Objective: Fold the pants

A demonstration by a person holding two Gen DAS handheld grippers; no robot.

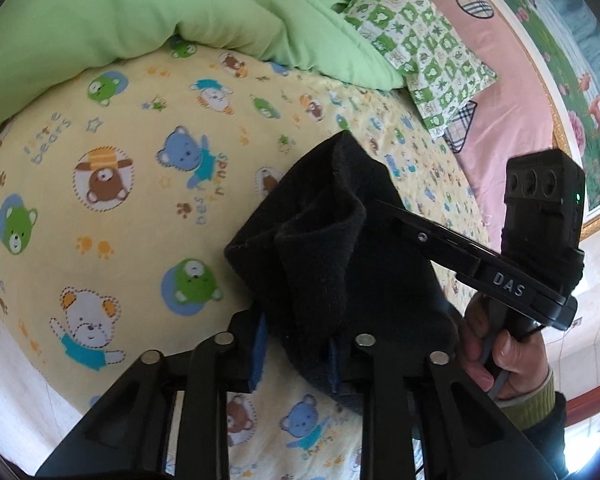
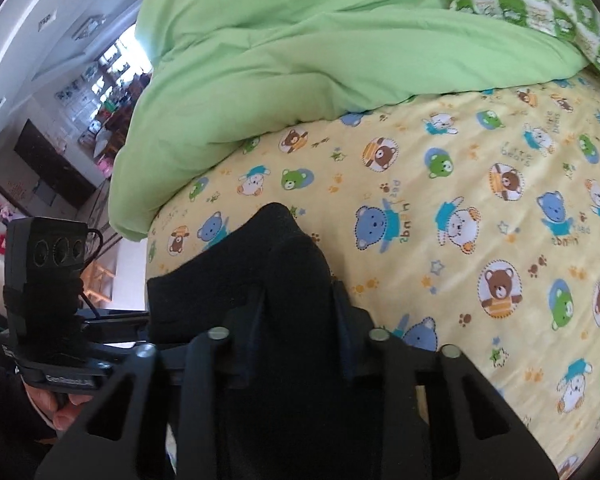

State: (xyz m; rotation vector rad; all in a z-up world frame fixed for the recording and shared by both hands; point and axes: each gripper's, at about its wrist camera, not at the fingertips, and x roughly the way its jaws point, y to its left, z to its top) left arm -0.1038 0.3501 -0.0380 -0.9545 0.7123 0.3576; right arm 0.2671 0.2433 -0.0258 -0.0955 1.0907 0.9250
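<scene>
The black fleece pants point(image 1: 327, 248) hang bunched above a yellow bear-print bed sheet point(image 1: 120, 200). My left gripper point(image 1: 296, 356) is shut on one edge of the pants, with the fabric folded up between its blue pads. The right gripper point(image 1: 395, 220) shows in the left wrist view, its fingers buried in the same fabric from the right. In the right wrist view my right gripper point(image 2: 300, 320) is shut on the pants point(image 2: 268, 272), which fill the gap between its fingers. The left gripper's body and camera point(image 2: 52, 280) show at the left there.
A light green duvet point(image 1: 160, 12) lies piled along the far side of the bed. A green-and-white checked pillow point(image 1: 419, 44) and a pink sheet point(image 1: 507, 92) lie at the far right. The bed's edge and a room with furniture point(image 2: 68, 120) lie to the left.
</scene>
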